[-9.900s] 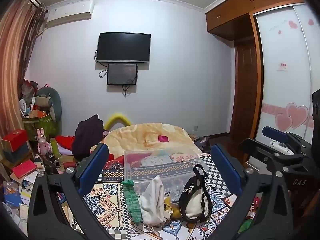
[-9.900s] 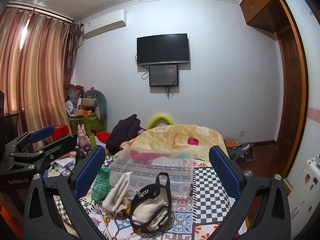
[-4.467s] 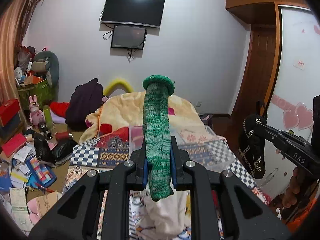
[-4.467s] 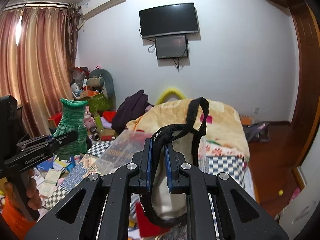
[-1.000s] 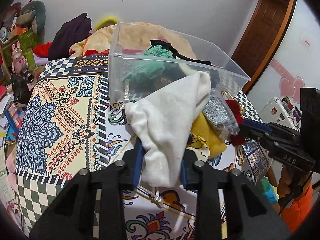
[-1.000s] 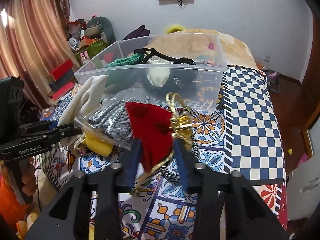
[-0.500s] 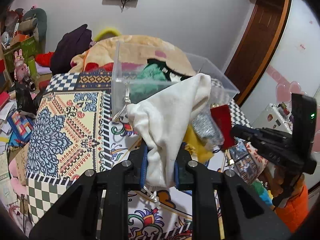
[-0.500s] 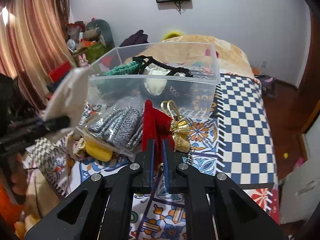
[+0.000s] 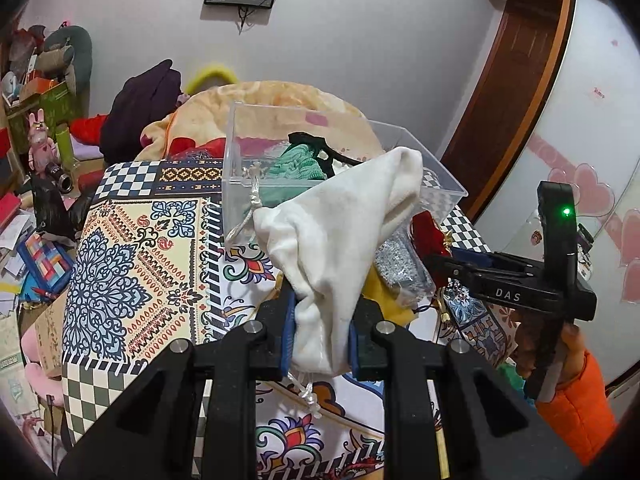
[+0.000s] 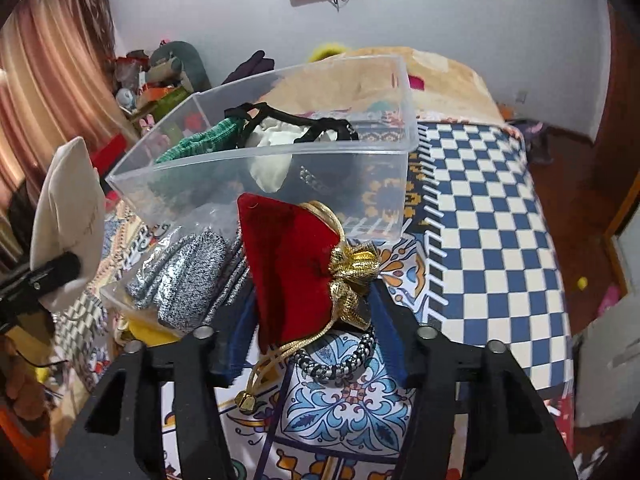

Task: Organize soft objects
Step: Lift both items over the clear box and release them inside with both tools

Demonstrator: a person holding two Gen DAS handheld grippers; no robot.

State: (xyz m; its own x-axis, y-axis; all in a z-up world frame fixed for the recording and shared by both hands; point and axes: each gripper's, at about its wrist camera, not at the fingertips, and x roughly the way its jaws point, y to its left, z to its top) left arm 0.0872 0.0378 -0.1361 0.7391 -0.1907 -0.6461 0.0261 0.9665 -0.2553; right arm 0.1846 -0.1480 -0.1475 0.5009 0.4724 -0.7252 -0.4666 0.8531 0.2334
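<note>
1. The green knit piece [image 10: 202, 142] and the black-strapped bag [image 10: 296, 124], on the bedspread 9.9 s ago, now lie in the clear bin [image 10: 260, 168].
2. The left gripper [image 9: 320, 334], wide open then, now clamps the white drawstring pouch [image 9: 340, 236], lifted off the pile.
3. The right gripper [image 10: 314, 334], closed on the red pouch [image 10: 290, 264] half a second ago, now stands wider around it.

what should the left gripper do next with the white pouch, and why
Probably carry the white pouch forward over the clear bin and release it. The left gripper is shut on it just short of the bin, where the green knit already lies.
</note>
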